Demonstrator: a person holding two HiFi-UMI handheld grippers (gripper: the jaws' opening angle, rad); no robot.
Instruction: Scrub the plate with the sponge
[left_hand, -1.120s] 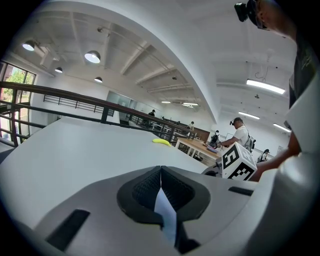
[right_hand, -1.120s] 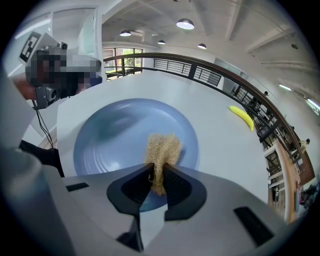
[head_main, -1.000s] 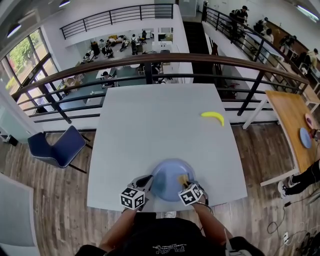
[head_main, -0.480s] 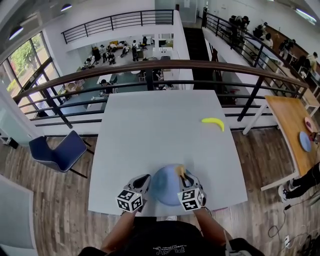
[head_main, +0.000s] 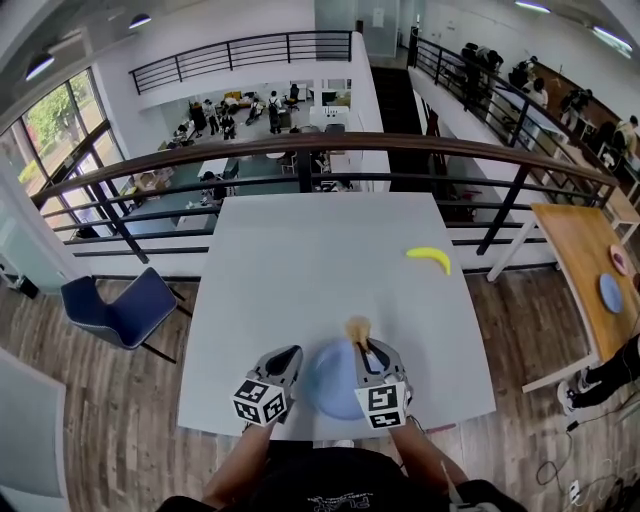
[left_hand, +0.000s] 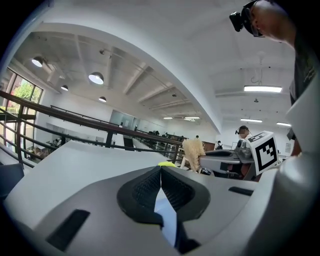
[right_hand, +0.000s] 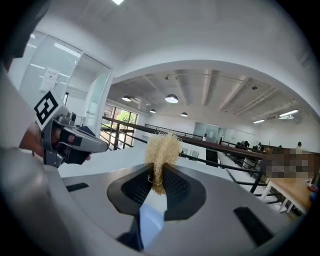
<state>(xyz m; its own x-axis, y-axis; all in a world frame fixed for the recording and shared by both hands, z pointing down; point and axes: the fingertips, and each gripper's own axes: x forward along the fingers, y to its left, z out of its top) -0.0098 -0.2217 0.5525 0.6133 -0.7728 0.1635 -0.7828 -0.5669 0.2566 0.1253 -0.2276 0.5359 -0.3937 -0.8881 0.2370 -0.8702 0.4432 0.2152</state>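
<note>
A light blue plate (head_main: 330, 382) sits near the table's front edge, between both grippers. My left gripper (head_main: 289, 360) is shut on the plate's left rim; a sliver of blue plate (left_hand: 164, 212) shows between its closed jaws. My right gripper (head_main: 363, 347) is shut on a tan, fibrous sponge (head_main: 357, 326), which sticks out past the plate's far rim. In the right gripper view the sponge (right_hand: 161, 150) stands up from the right gripper (right_hand: 159, 176), with the plate (right_hand: 150, 221) below. The left gripper view shows the sponge (left_hand: 193, 150) to the right of the left gripper (left_hand: 161, 172).
A yellow banana (head_main: 428, 258) lies on the grey table (head_main: 300, 260) at the far right. A black railing (head_main: 300, 150) runs behind the table's far edge. A blue chair (head_main: 118, 300) stands at the left, and a wooden table (head_main: 585, 250) with dishes at the right.
My right gripper has carried the sponge from the plate's right middle away from me, to and just past its far rim. The left gripper keeps its hold on the plate.
</note>
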